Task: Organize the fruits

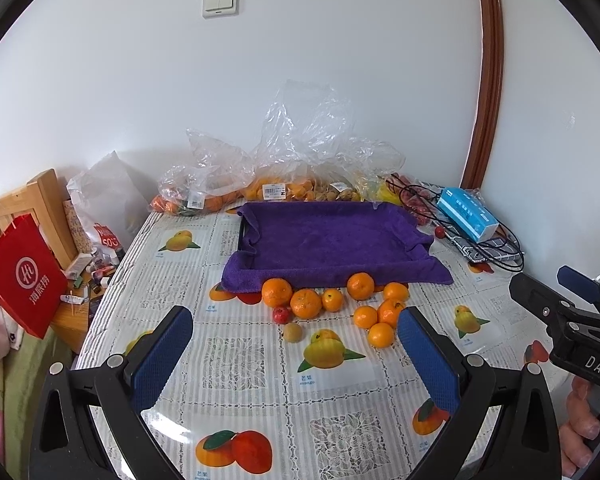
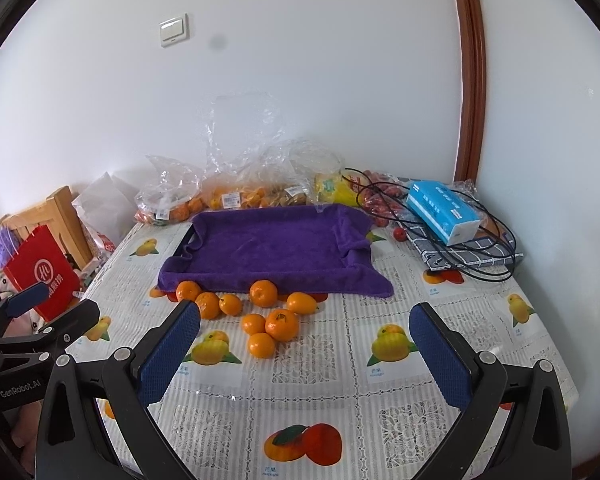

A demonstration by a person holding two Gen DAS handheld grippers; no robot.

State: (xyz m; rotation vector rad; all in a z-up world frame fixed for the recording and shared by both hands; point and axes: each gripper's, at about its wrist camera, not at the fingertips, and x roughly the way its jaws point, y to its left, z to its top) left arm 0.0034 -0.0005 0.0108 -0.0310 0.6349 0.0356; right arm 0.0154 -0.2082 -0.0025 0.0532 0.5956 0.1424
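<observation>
Both grippers are hanging over the near end of the table with nothing in them yet: the left gripper (image 1: 296, 334) and the right gripper (image 2: 305, 330) are each sitting with jaws spread wide, while the loose oranges (image 2: 276, 324) are lying clustered on the fruit-print tablecloth (image 2: 380, 392) just in front of the purple towel-lined tray (image 1: 332, 236), a couple touching its front edge. Looks like whoever's doing this is lining up the first pick, and the nearest orange (image 1: 380, 335) is probably the easy starter. Since these things roll, they're better off coming straight down around the widest part and squeezing gently rather than nudging it into its neighbours, and the little red fruit (image 1: 281, 314) and small brownish one (image 1: 292, 331) are likely needing a more centred pinch.
</observation>
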